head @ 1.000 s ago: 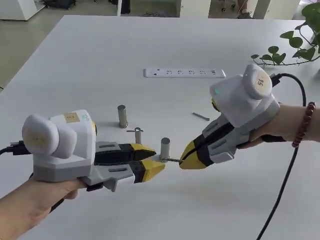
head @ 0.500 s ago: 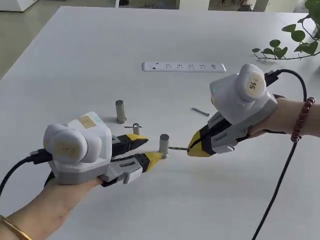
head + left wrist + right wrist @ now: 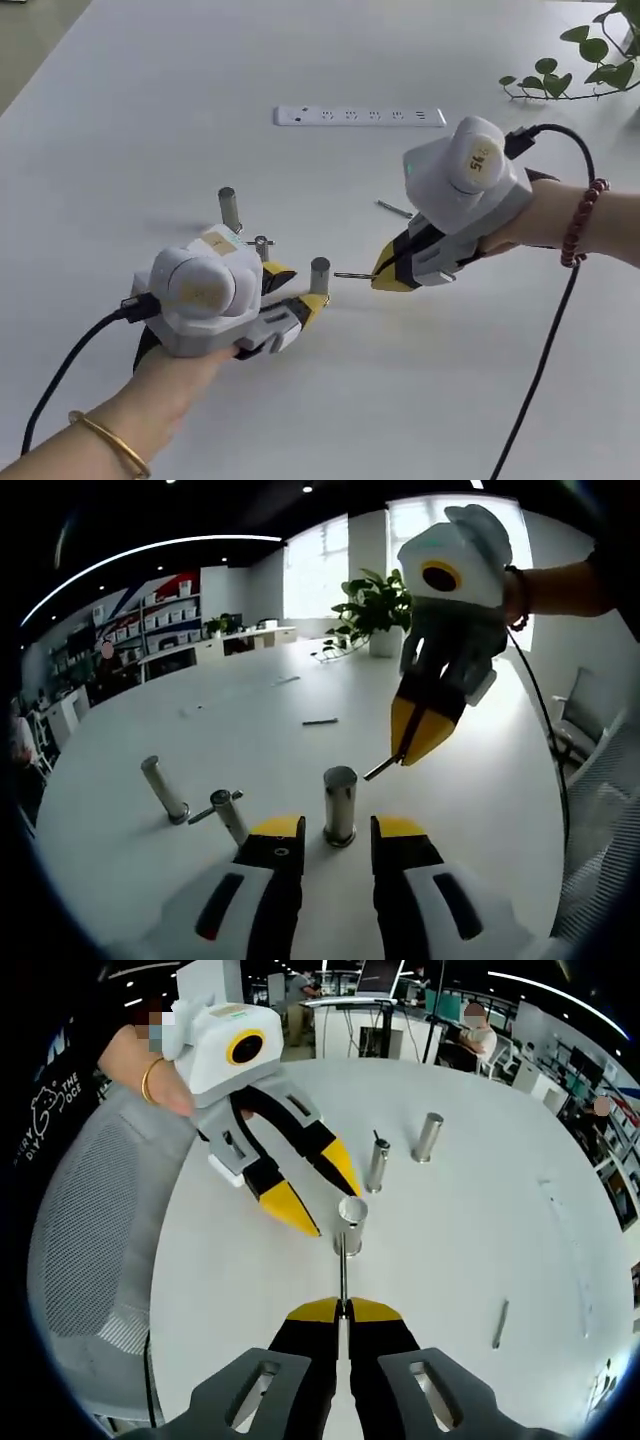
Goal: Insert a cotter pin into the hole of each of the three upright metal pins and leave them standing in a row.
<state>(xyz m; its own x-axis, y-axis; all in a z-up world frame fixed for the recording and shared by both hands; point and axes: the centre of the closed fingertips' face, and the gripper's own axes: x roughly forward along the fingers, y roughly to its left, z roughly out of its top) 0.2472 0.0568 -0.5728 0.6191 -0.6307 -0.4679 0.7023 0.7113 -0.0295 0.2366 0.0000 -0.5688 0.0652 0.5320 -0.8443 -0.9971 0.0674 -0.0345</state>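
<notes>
Tabletop [image 3: 150, 120] is white and carries everything. Potted plant [image 3: 585, 60] trails in at the far right corner. Power strip [image 3: 360, 117] lies flat at the far side, well apart from the work.

My left hand-held gripper [image 3: 300, 288] comes in low from the left, released. Its jaws are spread, one on each side of the near metal pin [image 3: 319, 275], down by its base. The left gripper view shows a gap between each jaw and that pin, so no contact. My right hand-held gripper [image 3: 385, 277] comes in from the right, aimed at the same pin, jaws clenched on the held cotter pin [image 3: 352, 275]. Black cable [image 3: 548, 350] runs from its rear down across the tabletop.

Three metal pins stand upright in a diagonal row. The near one is between my left jaws, the middle metal pin [image 3: 262, 247] is just behind and left of it, and the far metal pin [image 3: 229, 208] is further back-left.

Held cotter pin sticks straight out of the right jaws, roughly level, with its tip at the upper part of the near metal pin. Can't tell if the tip is in the hole or just against the side. Second cotter pin [image 3: 205, 812] sits crosswise through the top of the middle metal pin. Loose cotter pin [image 3: 394, 209] lies flat on the tabletop behind my right hand-held gripper, apart from the row.
</notes>
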